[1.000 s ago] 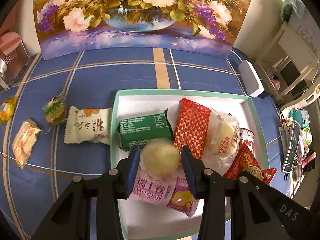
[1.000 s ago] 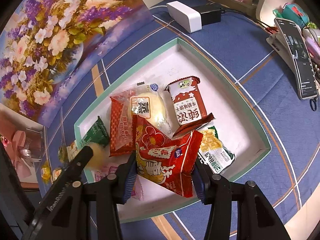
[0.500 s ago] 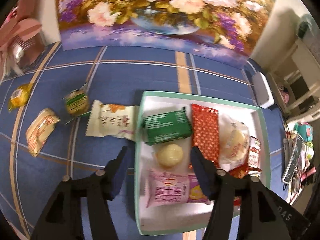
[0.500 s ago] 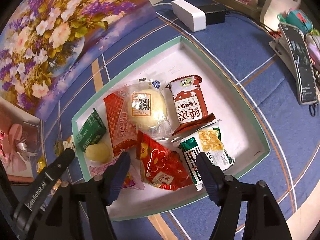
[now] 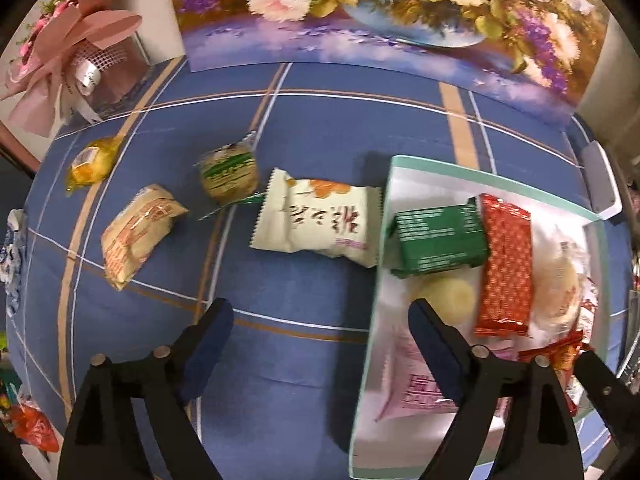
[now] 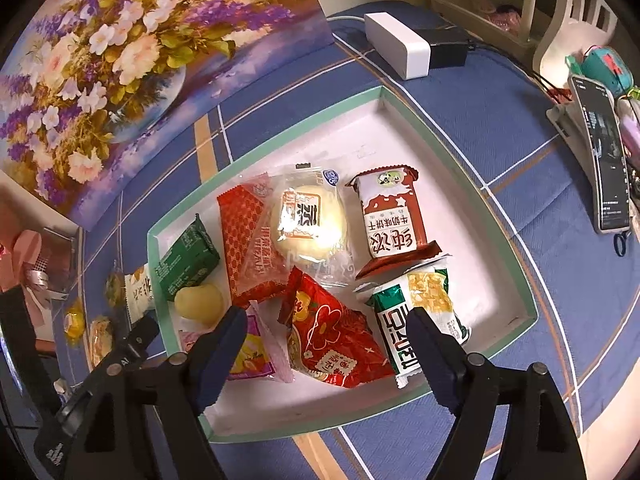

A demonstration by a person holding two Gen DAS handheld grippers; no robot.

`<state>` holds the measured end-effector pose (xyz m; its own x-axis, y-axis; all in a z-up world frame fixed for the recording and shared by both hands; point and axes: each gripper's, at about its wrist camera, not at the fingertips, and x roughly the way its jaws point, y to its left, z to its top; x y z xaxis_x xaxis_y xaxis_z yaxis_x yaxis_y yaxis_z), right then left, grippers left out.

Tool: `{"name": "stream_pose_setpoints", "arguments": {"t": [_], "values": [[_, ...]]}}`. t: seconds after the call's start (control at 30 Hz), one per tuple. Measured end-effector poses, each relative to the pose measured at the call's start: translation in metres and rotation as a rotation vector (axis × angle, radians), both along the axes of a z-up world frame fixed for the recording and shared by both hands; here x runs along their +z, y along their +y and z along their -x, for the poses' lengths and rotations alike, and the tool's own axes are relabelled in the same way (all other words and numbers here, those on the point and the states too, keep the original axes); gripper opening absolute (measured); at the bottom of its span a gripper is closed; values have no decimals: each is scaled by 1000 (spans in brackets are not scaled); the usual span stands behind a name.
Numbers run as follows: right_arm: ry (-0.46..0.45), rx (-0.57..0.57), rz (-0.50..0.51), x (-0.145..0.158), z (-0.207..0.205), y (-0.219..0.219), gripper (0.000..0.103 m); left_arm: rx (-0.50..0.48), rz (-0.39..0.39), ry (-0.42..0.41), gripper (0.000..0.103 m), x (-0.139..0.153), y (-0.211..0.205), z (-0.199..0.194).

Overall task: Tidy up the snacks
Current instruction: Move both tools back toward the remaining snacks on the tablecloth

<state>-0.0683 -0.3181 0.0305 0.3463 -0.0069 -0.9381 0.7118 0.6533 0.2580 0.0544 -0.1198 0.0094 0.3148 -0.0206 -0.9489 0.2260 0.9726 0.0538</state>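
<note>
Four wrapped snacks lie loose on the blue checked tablecloth (image 5: pixel 320 128) in the left wrist view: a yellow sweet (image 5: pixel 90 160) at the far left, a clear-wrapped pastry (image 5: pixel 134 236) below it, a round green-labelled cake (image 5: pixel 230 174) in the middle, and a cream packet (image 5: pixel 320 220) just beside the mint-rimmed tray (image 5: pixel 380 240) on the right. Inside that tray sit a green packet (image 5: pixel 438 236), a red patterned packet (image 5: pixel 506 264), a pale round ball (image 5: pixel 450 300) and a pink packet (image 5: pixel 412 384). The left gripper (image 5: pixel 320 340), its jaws having just been opening, stands spread and empty over the tray's left rim. A flower painting (image 5: pixel 380 12) leans along the top, and a pink ribboned gift (image 5: pixel 76 52) fills the upper left.

From the right wrist view, the tray (image 6: pixel 516 280) fills the centre, also holding a clear-wrapped bun (image 6: pixel 308 220), a red-and-white biscuit pack (image 6: pixel 390 220), a green-and-white packet (image 6: pixel 420 312) and a red flowered packet (image 6: pixel 332 336). The right gripper (image 6: pixel 324 344), likewise just opening, is released above the flowered packet without pressing it. A white box (image 6: pixel 396 46) sits at the top, a phone (image 6: pixel 604 160) at the right edge.
</note>
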Motion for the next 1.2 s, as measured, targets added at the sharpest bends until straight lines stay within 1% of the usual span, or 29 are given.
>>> {"name": "stream_pose_setpoints", "arguments": {"t": [0.17, 0.23, 0.27, 0.3, 0.43, 0.73, 0.93, 1.0, 1.1, 1.2], "values": [[-8, 6, 21, 3, -1, 2, 86, 15, -22, -22, 91, 0, 8, 0], [-16, 9, 36, 5, -2, 3, 99, 22, -28, -35, 94, 1, 13, 1], [-23, 12, 45, 7, -3, 4, 103, 28, -28, -41, 97, 3, 16, 1], [-33, 16, 52, 8, -3, 5, 103, 37, -27, -47, 101, 4, 19, 0], [-46, 26, 63, 11, -5, 8, 103, 73, -11, -59, 101, 8, 33, -4], [-31, 46, 82, 11, -9, 15, 103, 136, 37, -83, 101, 20, 60, -10], [-41, 78, 86, 15, -16, 28, 103, 150, 53, -141, 101, 38, 77, -16], [-70, 85, 81, 20, -19, 35, 103, 167, 56, -154, 101, 44, 87, -20], [-146, 96, 78, 33, -23, 47, 103, 209, 76, -179, 101, 54, 108, -27], [-217, 109, 81, 43, -28, 60, 103, 255, 85, -227, 101, 64, 133, -33]]}}
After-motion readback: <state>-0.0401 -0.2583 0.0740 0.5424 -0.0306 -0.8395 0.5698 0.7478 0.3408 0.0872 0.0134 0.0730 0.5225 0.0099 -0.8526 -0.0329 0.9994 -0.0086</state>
